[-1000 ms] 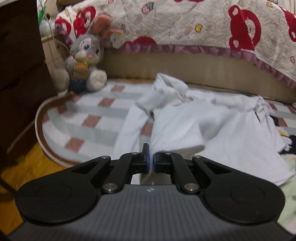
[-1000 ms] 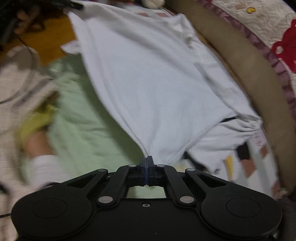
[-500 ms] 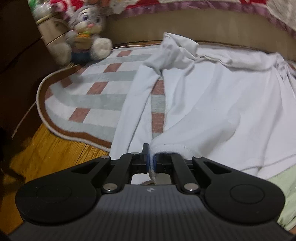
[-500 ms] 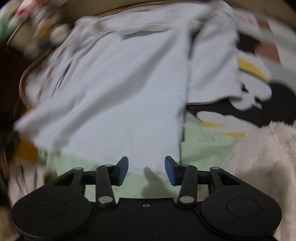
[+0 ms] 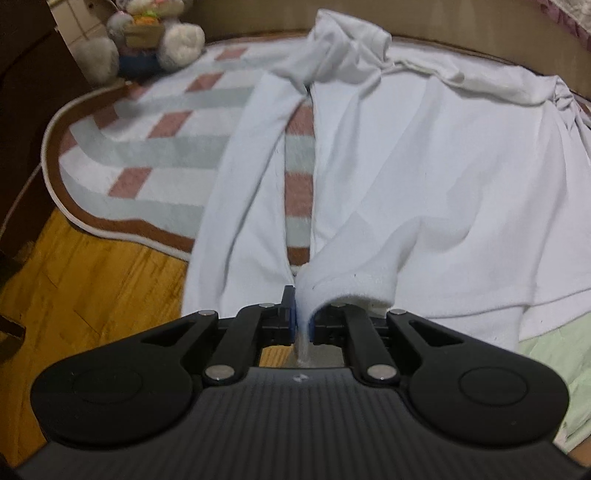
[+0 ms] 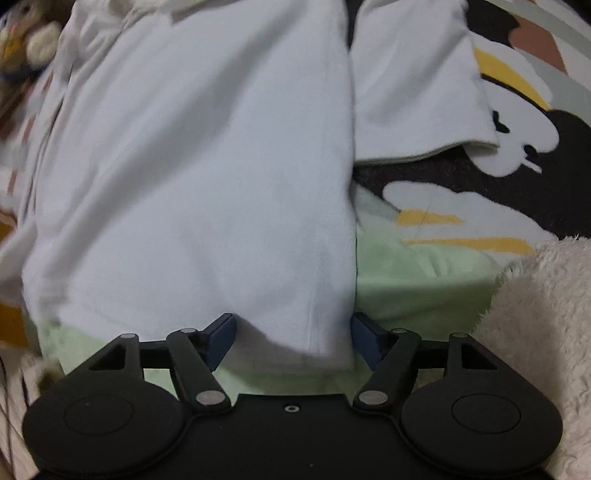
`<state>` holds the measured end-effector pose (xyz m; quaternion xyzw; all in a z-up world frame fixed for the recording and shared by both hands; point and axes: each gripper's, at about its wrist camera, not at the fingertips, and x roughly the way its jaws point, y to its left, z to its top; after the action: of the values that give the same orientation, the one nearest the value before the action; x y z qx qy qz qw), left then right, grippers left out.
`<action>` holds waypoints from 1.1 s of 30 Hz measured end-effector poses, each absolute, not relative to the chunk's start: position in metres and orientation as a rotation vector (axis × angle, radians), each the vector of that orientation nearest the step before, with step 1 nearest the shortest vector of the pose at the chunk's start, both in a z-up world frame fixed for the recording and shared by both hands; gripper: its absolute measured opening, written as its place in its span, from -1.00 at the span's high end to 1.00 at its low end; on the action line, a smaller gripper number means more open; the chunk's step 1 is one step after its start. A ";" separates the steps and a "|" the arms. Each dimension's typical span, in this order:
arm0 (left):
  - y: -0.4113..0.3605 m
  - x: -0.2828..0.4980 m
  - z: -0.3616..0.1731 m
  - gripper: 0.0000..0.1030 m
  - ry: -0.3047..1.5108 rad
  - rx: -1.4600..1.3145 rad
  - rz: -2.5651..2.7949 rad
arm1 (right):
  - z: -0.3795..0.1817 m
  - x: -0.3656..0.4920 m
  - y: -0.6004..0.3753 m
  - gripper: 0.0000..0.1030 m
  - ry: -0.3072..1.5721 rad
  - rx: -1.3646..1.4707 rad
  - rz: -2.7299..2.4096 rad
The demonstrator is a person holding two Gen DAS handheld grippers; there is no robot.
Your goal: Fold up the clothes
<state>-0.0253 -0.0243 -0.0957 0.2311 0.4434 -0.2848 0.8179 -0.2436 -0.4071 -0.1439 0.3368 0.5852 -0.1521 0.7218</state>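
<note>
A white shirt (image 5: 424,166) lies spread over a checked rug, collar end bunched at the far side. My left gripper (image 5: 303,325) is shut on a fold of its near hem, low above the floor. In the right wrist view the shirt (image 6: 203,166) lies flat on a pale green cloth (image 6: 406,280). My right gripper (image 6: 293,338) points down over the shirt's near right corner. Its jaws are closing with that corner between them, and the blue pads (image 6: 221,334) stand apart from the fabric.
A plush rabbit (image 5: 147,33) sits at the rug's (image 5: 155,147) far left corner, against a tan base (image 5: 443,22). Wooden floor (image 5: 92,288) shows at the left. A cartoon-patterned mat (image 6: 517,147) and fluffy cream fabric (image 6: 535,314) lie to the right.
Both grippers have sunk toward the floor. The right one let go of the shirt's corner, rolled round and stands open over it. The left one keeps its grip and the shirt has settled flatter.
</note>
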 end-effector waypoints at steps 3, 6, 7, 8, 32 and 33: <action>-0.022 -0.019 -0.100 0.88 0.957 0.462 -0.582 | -0.130 -0.249 -0.399 0.82 1.216 0.702 -0.320; -0.014 -0.012 -0.099 0.88 0.965 0.393 -0.562 | -0.101 -0.259 -0.388 0.83 1.124 0.626 -0.254; -0.012 -0.011 -0.099 0.88 0.974 0.379 -0.581 | -0.091 -0.263 -0.384 0.83 1.092 0.600 -0.232; -0.011 -0.010 -0.099 0.88 0.982 0.370 -0.604 | -0.080 -0.269 -0.379 0.83 1.052 0.563 -0.225; 0.015 -0.094 -0.051 0.71 0.785 0.713 -0.659 | -0.041 -0.347 -0.350 0.70 1.065 0.291 -0.230; 0.015 -0.098 -0.042 0.51 0.771 0.678 -0.701 | -0.037 -0.345 -0.354 0.70 1.048 0.312 -0.245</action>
<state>-0.0982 0.0151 -0.0423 0.3177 0.3613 -0.3285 0.8128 -0.3447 -0.3537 -0.0372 0.1478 0.4969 -0.1160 0.8472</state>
